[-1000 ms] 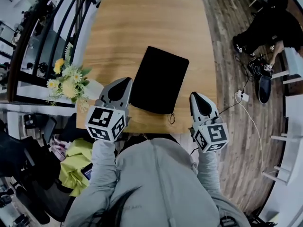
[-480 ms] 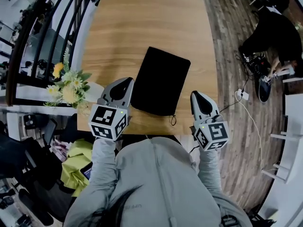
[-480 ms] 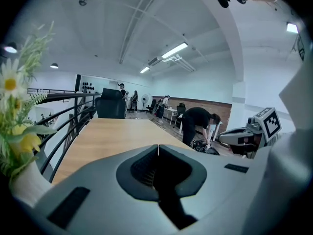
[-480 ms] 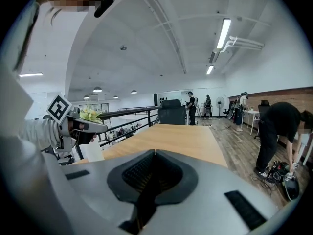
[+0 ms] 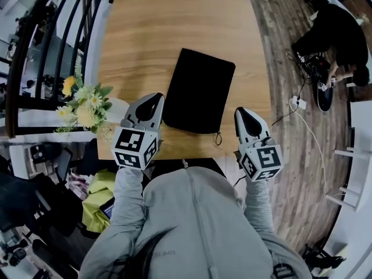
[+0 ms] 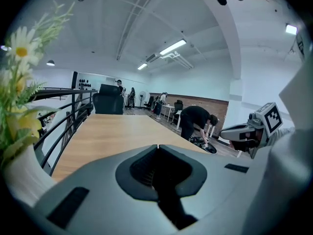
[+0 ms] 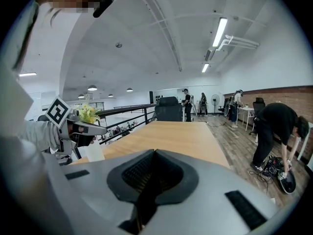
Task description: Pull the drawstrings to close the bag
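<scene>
A flat black drawstring bag point(image 5: 198, 90) lies on the wooden table point(image 5: 174, 22), its mouth end towards me. A small loop of its drawstring point(image 5: 218, 138) pokes out at the near right corner. My left gripper point(image 5: 154, 97) hovers just left of the bag's near end, shut and empty. My right gripper point(image 5: 240, 112) is to the right of the string loop and apart from it, also shut and empty. In the left gripper view the left gripper point(image 6: 157, 146) has its jaws meeting, as does the right gripper point(image 7: 154, 152) in the right gripper view. Neither gripper view shows the bag.
A white vase point(image 5: 116, 109) of flowers point(image 5: 82, 100) stands at the table's near left corner, close to my left gripper. A black railing point(image 5: 55, 34) runs along the left. On the floor at the right, a person point(image 5: 340, 34) bends over gear beside a cable and plug point(image 5: 296, 103).
My left gripper has sunk a little beside the bag. The right gripper has hardly moved. The person on the floor at the right has shifted.
</scene>
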